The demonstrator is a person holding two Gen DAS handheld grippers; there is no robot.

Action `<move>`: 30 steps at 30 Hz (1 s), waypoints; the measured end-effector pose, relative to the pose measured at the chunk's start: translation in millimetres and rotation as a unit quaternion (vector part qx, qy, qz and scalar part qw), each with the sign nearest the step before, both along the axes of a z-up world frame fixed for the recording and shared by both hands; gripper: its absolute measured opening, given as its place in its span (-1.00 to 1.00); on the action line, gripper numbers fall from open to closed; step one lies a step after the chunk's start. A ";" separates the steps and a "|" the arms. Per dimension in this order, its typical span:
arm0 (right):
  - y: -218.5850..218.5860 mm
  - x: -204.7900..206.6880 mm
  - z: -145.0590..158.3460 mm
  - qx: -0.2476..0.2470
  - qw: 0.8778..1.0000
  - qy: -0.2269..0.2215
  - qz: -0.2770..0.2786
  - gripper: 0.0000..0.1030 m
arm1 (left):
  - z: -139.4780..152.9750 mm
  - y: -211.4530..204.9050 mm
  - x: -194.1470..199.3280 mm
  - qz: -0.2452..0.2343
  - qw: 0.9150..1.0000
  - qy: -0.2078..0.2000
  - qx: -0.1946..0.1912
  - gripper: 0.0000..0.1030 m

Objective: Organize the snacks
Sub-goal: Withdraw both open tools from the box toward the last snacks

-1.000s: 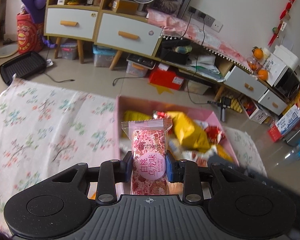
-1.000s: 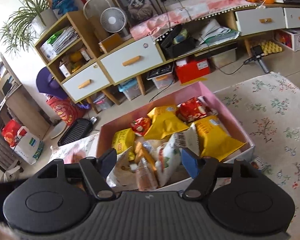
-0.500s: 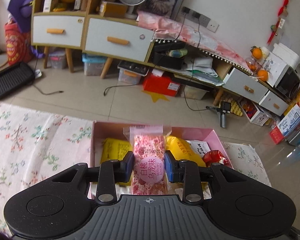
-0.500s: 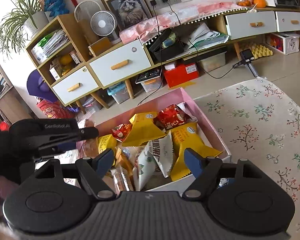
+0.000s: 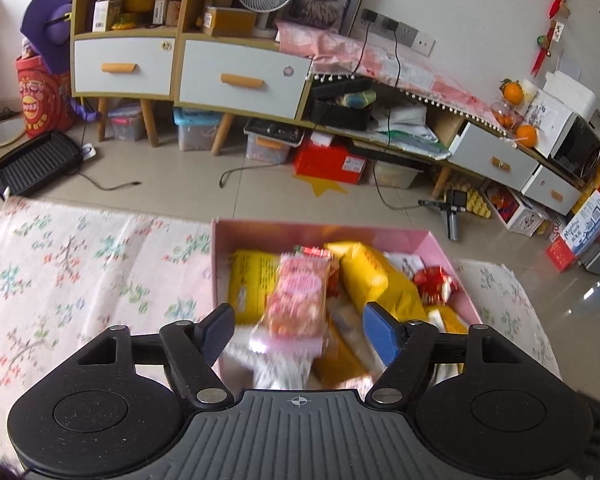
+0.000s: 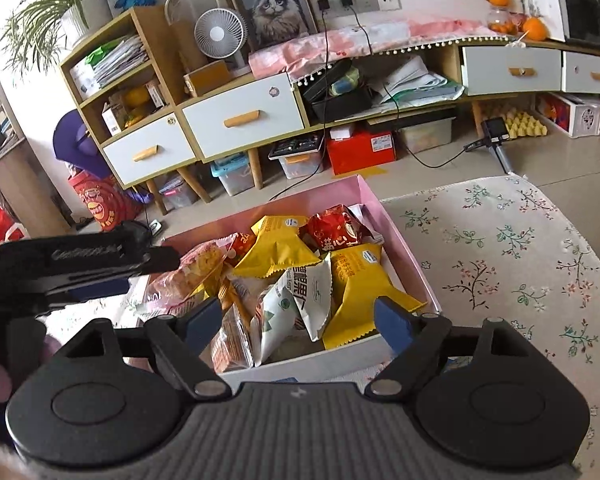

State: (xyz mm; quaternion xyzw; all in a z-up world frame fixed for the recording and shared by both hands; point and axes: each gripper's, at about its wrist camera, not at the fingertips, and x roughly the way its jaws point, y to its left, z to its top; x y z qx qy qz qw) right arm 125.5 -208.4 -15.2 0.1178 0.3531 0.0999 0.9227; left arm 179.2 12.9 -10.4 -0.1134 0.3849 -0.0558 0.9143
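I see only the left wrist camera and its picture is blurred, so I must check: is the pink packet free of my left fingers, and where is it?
Observer: Yes, free. In the right wrist view the left gripper has its jaws opening, and the pink packet sits beside its tip, not pinched, at the left end of the pink box.
Operator: Where is the right gripper? My view does not show it.
Observer: The right gripper hangs over the near wall of the box. Its jaws are opening and nothing is pressed between them.
Operator: What lies in front of it?
Observer: A white and green packet stands upright between yellow packets.
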 end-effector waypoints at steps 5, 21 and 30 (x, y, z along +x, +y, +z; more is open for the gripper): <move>-0.7 -8.9 5.3 -0.020 1.000 -0.005 0.013 0.68 | -3.2 6.2 -22.3 -0.002 1.000 0.015 0.003 0.52; -4.0 -34.4 9.4 -0.047 0.998 -0.014 0.025 0.99 | -11.1 16.6 -81.9 0.003 0.999 0.034 0.029 0.84; -8.0 -50.0 1.3 -0.097 0.994 -0.026 0.036 0.99 | -37.3 12.9 -110.9 -0.023 0.997 0.024 0.077 0.93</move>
